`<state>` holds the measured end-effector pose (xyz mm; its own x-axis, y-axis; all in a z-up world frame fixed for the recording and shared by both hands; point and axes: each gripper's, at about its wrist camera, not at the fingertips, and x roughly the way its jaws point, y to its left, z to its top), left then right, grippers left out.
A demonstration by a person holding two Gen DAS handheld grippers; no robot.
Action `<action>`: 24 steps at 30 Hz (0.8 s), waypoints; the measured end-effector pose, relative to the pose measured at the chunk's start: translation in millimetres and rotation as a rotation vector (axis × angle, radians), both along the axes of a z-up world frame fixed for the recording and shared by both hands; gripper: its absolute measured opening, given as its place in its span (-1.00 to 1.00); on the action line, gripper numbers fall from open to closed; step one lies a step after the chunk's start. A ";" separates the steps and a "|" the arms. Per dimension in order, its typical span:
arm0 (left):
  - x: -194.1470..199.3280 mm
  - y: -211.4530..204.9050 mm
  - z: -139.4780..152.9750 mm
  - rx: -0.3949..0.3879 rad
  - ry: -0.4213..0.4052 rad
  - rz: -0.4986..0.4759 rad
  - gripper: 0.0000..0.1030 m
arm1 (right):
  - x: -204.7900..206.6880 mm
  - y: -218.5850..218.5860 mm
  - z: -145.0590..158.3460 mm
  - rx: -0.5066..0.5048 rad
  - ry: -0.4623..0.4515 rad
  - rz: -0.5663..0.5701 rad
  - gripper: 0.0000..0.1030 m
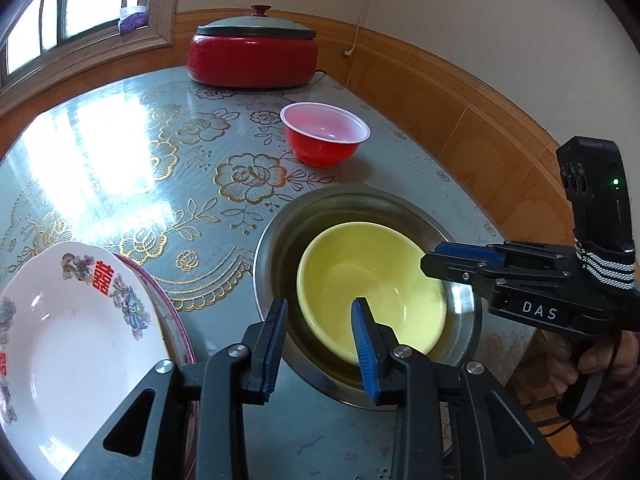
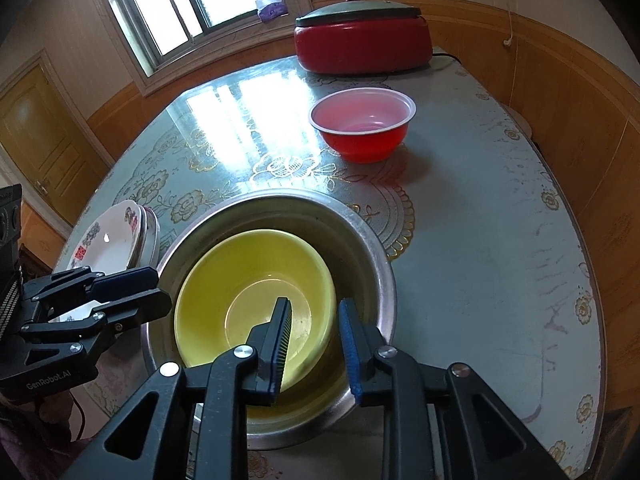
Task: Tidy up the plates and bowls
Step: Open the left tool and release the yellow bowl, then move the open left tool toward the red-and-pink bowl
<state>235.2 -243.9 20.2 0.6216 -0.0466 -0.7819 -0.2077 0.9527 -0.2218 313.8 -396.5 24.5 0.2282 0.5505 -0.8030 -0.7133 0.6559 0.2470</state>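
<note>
1. We start at the yellow bowl (image 1: 372, 292), which sits nested inside the steel basin (image 1: 268, 248) near the front of the table (image 1: 224, 320) – that pairing looks done.
2. Our left gripper (image 1: 320, 320) hangs over the near-left rim of the two; its jaws stand apart with the rims showing between them, and we see no pad pressing on either, so we judge it to be holding nothing.
3. Our right gripper (image 2: 316, 332) is at the near-right rim, one finger over the yellow bowl and the other over the basin's wall; its jaws are likewise parted, gripping nothing as far as we can see.
4. To the left, just beside the basin, the white plate (image 1: 76, 340) lies on top of a pink-rimmed plate (image 1: 176, 320) – the plates appear stacked already.
5. Farther back, the red bowl (image 1: 325, 136) stands alone, well apart from the basin. We judge it the piece still left to nest.
6. Beyond it, at the far edge, a red electric pot (image 1: 252, 56) with its lid on, which looks outside the job.
7. Writing: the white plate carries a red double-happiness character; the right gripper's body reads "DAS" in the left view, and the left gripper's body reads "GenRobot.AI" in the right view.
</note>
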 end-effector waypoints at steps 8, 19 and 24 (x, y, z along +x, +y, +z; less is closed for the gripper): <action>1.3 3.3 4.7 0.081 -0.005 0.061 0.04 | 8.7 -10.9 5.0 0.071 0.022 -0.058 -0.29; 12.1 6.2 9.1 0.123 -0.007 0.093 0.13 | 33.2 -28.5 13.6 0.160 0.065 -0.151 -0.24; 19.5 3.6 12.4 0.145 -0.005 0.091 0.19 | 44.5 -27.8 14.9 0.168 0.068 -0.169 -0.23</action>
